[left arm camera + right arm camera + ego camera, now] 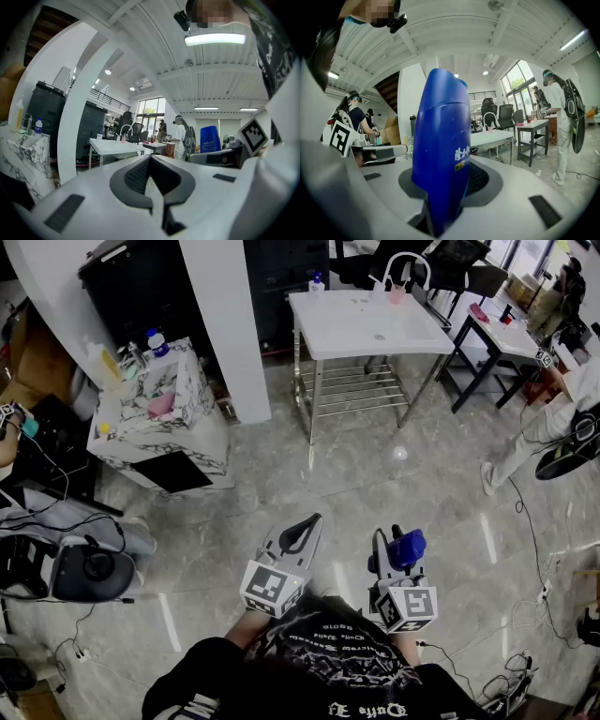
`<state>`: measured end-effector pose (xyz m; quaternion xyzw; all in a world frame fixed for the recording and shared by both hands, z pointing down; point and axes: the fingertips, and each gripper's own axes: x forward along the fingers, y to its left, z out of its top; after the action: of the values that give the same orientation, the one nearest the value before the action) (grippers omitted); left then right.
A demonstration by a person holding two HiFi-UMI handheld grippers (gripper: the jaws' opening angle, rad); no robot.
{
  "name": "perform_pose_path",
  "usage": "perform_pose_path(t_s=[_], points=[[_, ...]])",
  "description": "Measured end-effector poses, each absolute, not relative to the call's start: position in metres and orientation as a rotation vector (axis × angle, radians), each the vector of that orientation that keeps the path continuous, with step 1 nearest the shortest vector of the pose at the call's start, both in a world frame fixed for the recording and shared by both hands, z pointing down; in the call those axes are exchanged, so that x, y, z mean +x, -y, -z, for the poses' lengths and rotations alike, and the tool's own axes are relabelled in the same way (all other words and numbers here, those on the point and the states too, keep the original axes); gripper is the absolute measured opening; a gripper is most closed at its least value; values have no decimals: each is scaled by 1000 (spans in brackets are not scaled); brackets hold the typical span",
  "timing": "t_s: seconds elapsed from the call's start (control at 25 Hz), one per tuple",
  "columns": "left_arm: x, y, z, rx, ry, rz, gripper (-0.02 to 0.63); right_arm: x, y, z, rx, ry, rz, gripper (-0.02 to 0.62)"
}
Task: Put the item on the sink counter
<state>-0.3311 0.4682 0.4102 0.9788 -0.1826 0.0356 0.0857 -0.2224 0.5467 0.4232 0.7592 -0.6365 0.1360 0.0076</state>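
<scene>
I had the right tool [394,542] clamped on the blue bottle [440,150], upright between its jaws, and the left tool [302,529] closed and empty beside it, both well apart from the white sink table [347,334].

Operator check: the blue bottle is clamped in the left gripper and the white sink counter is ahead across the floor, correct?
Wrong gripper. The blue bottle is clamped in the right gripper, as the right gripper view shows; the left gripper is shut with nothing in it. The white sink counter is ahead across the floor.
</scene>
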Motion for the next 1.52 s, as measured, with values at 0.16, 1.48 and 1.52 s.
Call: perform_pose_path(t_s=[0.16, 1.48, 1.52], points=[[-333, -468, -408, 2921, 540, -91, 6, -229, -541, -423, 2366, 2030, -412, 138], [-262, -326, -421, 2887, 644, -75, 6, -150, -379, -439, 2253, 2107, -372, 144], [-252, -320, -421, 2886, 664, -75, 6, -141, -371, -439, 2233, 2121, -369, 144]])
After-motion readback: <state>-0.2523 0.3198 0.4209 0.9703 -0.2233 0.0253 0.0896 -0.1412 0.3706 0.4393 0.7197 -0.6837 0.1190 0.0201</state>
